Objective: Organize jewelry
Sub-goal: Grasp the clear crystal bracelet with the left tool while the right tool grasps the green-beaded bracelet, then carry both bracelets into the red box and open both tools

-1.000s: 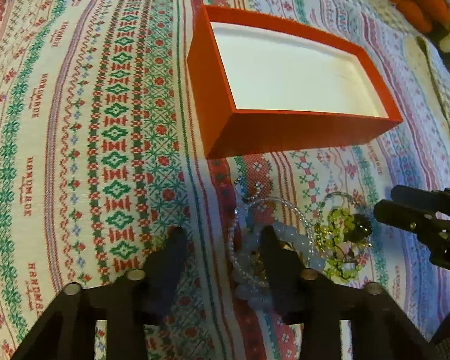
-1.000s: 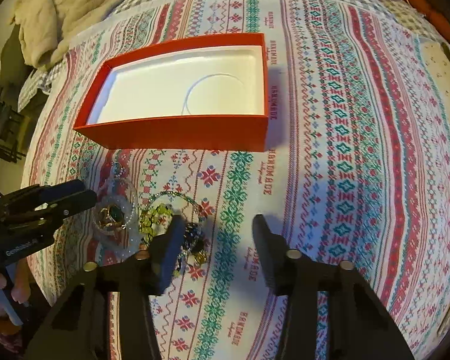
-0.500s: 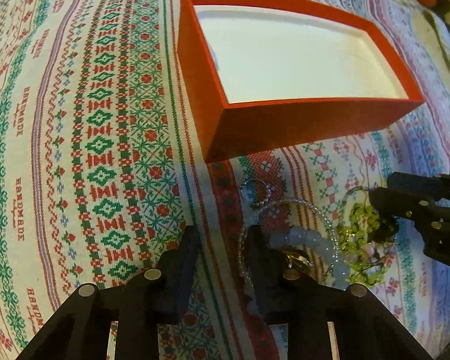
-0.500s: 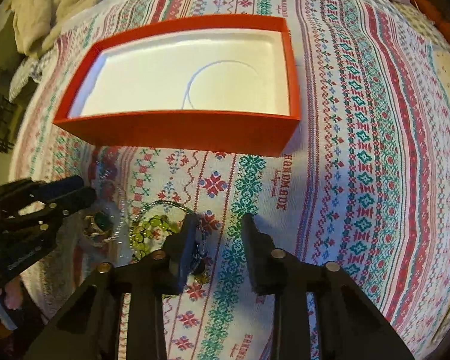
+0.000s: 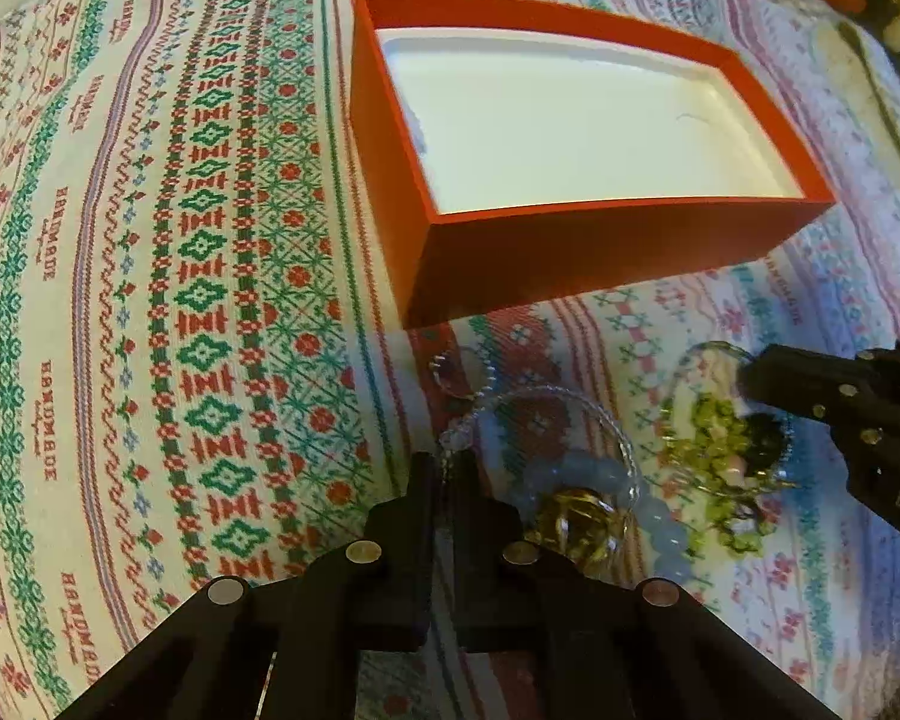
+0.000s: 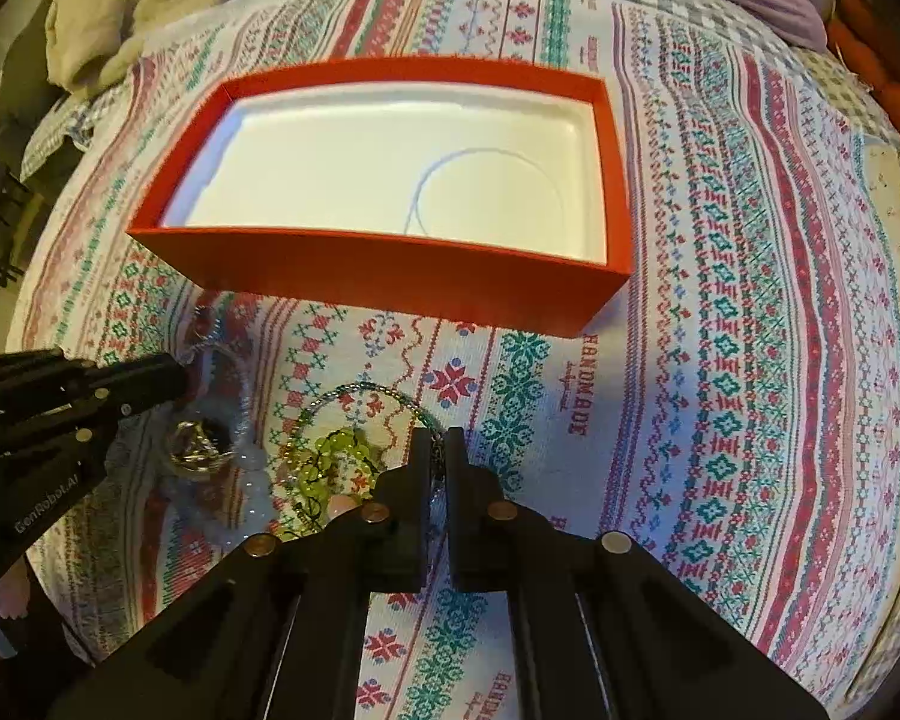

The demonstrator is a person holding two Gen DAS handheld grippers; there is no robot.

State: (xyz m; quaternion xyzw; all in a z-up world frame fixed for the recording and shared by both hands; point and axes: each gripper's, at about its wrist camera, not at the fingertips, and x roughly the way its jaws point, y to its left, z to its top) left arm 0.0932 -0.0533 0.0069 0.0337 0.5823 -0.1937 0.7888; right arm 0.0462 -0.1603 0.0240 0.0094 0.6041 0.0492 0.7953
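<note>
Both claws pinched on jewelry: left gripper (image 5: pixel 447 468) has just closed on clear bead strand (image 5: pixel 546 405), right gripper (image 6: pixel 438 450) likewise on thin beaded chain (image 6: pixel 360 390). Empty orange cardboard box (image 6: pixel 390 276) lies straight ahead of both, long side facing them.

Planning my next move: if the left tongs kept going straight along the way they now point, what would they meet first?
The left tongs point steeply down, shut on a thin clear-bead strand of the jewelry pile. Straight on, they would likely meet the patterned cloth just beneath it; depth is hard to judge.

One red box (image 6: pixel 390 276), two grippers, one patterned cloth (image 6: pixel 720 360), one jewelry pile (image 5: pixel 600 480)
</note>
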